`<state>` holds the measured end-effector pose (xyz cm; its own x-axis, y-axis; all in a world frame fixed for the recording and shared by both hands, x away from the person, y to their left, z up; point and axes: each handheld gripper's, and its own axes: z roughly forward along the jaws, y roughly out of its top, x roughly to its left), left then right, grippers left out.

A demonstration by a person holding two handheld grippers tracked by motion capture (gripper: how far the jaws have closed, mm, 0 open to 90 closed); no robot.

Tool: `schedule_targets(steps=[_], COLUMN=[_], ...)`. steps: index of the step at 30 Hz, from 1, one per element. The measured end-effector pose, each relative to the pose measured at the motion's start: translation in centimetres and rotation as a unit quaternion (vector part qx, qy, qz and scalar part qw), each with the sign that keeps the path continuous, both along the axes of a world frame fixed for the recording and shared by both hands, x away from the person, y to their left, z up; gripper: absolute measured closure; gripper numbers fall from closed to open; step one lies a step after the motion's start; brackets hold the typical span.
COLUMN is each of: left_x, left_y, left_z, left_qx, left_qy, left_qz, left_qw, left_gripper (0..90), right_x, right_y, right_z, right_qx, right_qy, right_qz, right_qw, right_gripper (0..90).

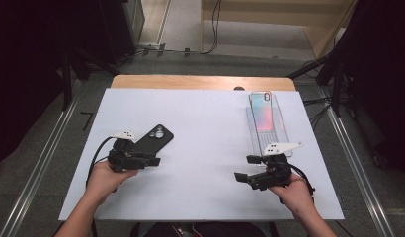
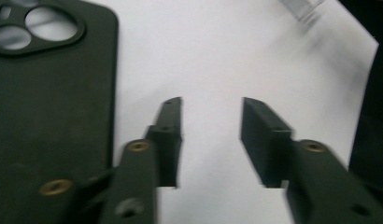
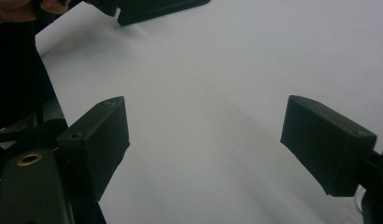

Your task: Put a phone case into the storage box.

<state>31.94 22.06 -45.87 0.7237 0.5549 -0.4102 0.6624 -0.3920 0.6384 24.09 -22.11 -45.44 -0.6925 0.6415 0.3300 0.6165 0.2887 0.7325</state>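
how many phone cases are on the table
2: a black phone case at the left, beside the left gripper; an iridescent phone case in a clear tray at the far right.

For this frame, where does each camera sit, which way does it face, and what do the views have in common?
High view: above the person's side, looking forward and down on the white table; both forearms enter from the bottom, holding the left gripper and right gripper.
Left gripper view: rides the left gripper, looking along its open jaws at the table, with the black phone case beside them.
Right gripper view: rides the right gripper, facing across the table between open jaws.
Shared: the black phone case appears in the high and left gripper views.
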Motion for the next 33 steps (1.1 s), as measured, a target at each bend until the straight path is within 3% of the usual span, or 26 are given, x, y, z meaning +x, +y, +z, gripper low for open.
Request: schedule_targets(steps=[2, 4, 12, 20, 23, 26, 31, 33], left_x=[-0.3, -0.9, -2.5, -1.6, -1.2, -0.3, 1.3, 2.0], left_y=[0.1, 0.1, 0.3, 0.8, 0.9, 1.1, 1.6, 1.9], left_z=[0.2, 0.5, 1.9, 2.1, 2.2, 2.1, 1.6, 1.4], left_qx=[-0.014, -0.014, -0.009, -0.004, 0.001, 0.007, 0.009, 0.004], left_qy=[-0.018, -0.041, -0.080, -0.080, -0.093, -0.094, -0.086, -0.088], left_qz=[-0.003, -0.002, -0.001, 0.011, 0.005, 0.004, 0.021, 0.036], left_qw=[0.9997, 0.9991, 0.9968, 0.9967, 0.9956, 0.9956, 0.9960, 0.9954], left_gripper=[42.9, 35.7, 27.9, 27.9, 27.9, 27.9, 27.6, 21.2], right_x=[0.0, 0.1, 0.3, 0.3, 0.3, 0.3, 0.3, 0.3], right_y=[0.0, 0.0, -0.2, -0.1, -0.1, -0.1, -0.1, -0.1], right_z=[-0.1, -0.2, -0.4, -0.4, -0.4, -0.5, -0.5, -0.5], right_qx=[0.000, -0.001, -0.002, -0.001, -0.001, -0.001, -0.002, -0.002], right_qy=[0.001, 0.003, 0.006, 0.008, 0.008, 0.008, 0.009, 0.010], right_qz=[0.000, 0.002, 0.001, 0.003, 0.002, 0.003, 0.001, 0.000], right_qw=[1.0000, 1.0000, 1.0000, 1.0000, 1.0000, 1.0000, 1.0000, 1.0000], right_gripper=[13.5, 13.5, 13.5, 13.5, 13.5, 13.5, 13.5, 13.5])
